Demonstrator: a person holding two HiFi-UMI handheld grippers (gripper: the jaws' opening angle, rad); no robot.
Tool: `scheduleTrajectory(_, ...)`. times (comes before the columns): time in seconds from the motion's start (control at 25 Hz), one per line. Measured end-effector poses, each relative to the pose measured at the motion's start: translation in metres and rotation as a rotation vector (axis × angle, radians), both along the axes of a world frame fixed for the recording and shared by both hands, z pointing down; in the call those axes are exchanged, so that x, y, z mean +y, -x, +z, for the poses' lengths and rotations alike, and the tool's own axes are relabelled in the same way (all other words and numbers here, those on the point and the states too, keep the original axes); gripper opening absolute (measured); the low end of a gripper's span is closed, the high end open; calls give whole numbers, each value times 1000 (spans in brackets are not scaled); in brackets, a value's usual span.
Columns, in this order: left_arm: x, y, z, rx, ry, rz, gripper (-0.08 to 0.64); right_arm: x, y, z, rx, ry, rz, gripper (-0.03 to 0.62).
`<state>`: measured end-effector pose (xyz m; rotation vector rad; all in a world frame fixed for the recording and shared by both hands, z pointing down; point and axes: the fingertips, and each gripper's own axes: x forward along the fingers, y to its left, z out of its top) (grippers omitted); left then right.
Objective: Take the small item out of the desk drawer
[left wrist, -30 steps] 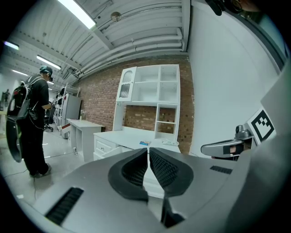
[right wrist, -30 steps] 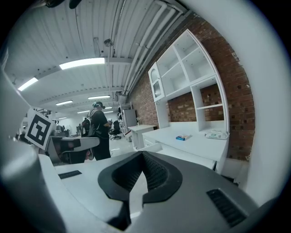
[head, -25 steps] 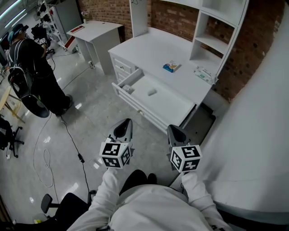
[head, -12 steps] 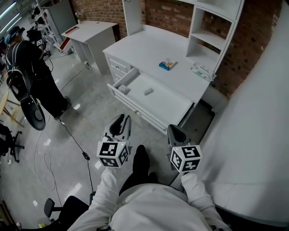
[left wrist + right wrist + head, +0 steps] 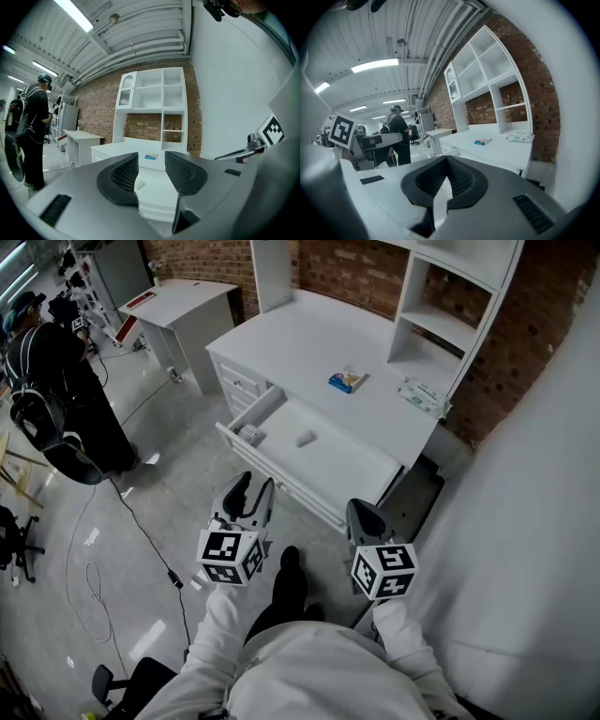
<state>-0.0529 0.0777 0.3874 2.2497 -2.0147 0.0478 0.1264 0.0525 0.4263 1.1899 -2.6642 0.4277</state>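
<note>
Ahead of both grippers, well apart, small item [image 5: 306, 439] lies in the table's open drawer [image 5: 352, 465]; left gripper [image 5: 253, 491] judged nearer, jaws opening, empty; right gripper [image 5: 361, 514] jaws together, empty

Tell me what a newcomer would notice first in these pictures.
The white desk against the brick wall, its wide drawer pulled open with a small pale item inside. In the foreground, the left tool, jaws opening on nothing, and the shut right tool hang short of the drawer. A person in black stands far left.
</note>
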Motion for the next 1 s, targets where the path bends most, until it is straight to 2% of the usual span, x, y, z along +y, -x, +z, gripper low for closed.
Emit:
scheduleTrajectory(0.56, -98, 47, 16, 26, 25, 45, 199, -83, 44, 19, 26, 52, 44, 28)
scheduleTrajectory(1.0, -157, 81, 24, 38, 39, 81, 210, -136, 80, 23, 42, 77, 71, 28)
